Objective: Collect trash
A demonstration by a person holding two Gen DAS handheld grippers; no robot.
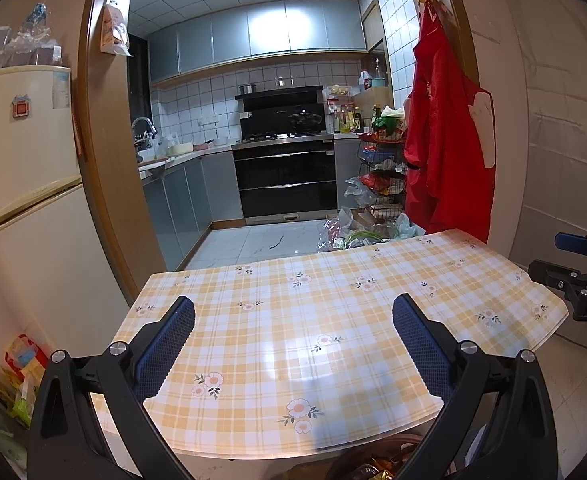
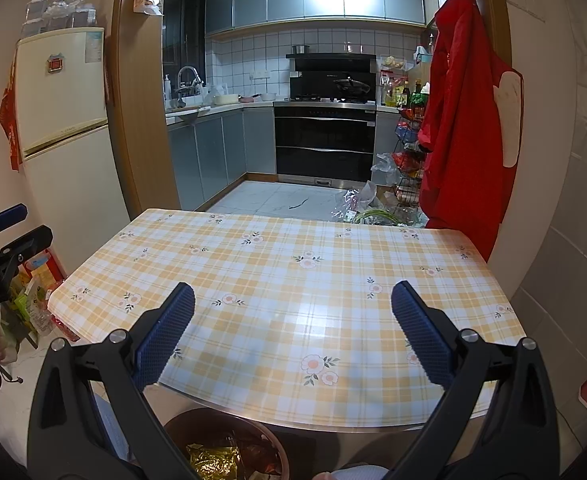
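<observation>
While both hover over the table, my left gripper and right gripper are spread wide, nothing between the blue pads, nothing touched. Checked cloth under them carries no items. Trash sits in the brown bin below the near table edge: gold foil wrapper visible inside. More bags and wrappers lie on the kitchen floor beyond the far edge.

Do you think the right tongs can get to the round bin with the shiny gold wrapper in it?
Probably yes. The right tongs are open and empty over the table, and the bin sits just below its near edge, top open. Nothing seems to block a dip down.
</observation>
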